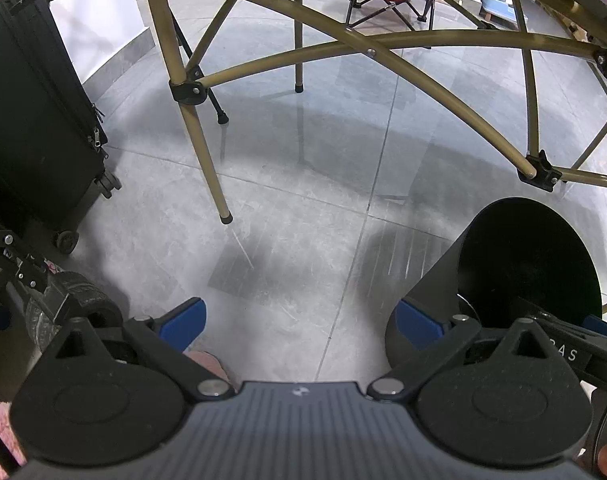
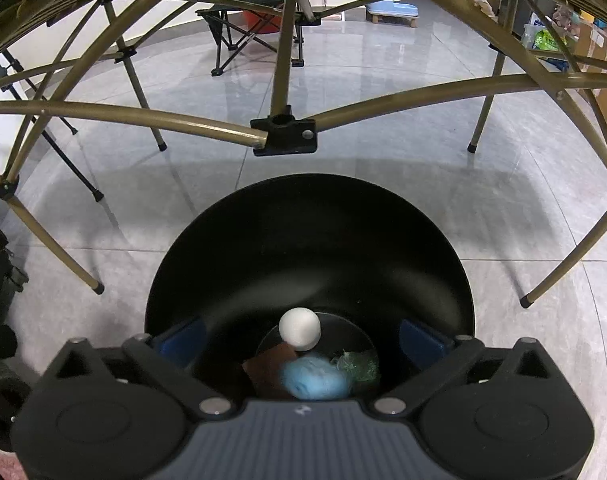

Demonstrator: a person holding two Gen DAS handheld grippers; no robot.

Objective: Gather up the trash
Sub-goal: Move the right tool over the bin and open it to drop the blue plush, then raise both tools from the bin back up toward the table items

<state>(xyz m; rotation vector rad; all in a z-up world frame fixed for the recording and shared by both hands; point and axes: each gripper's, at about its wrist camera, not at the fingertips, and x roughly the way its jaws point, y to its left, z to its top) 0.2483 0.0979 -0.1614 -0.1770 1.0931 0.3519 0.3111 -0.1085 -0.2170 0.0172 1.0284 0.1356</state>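
1. Over the mouth of the black bin (image 2: 309, 248), the right gripper (image 2: 301, 334) points steeply down with its jaws spread wide and nothing between its blue pads (image 2: 421, 336).
2. Inside the bin, a white ball (image 2: 300, 327) shows above the bottom, beside a blurred light-blue wad (image 2: 315, 378), a brown scrap (image 2: 269, 368) and a crumpled green piece (image 2: 357, 364).
3. The left gripper (image 1: 301, 322) hangs over the bare grey tile floor (image 1: 303, 220), its jaws also wide apart and holding nothing.
4. In the left wrist view the bin stands just right of that gripper.
5. A black suitcase (image 1: 35, 128) stands at the left, beside the tan legs of a folding frame (image 1: 199, 136).
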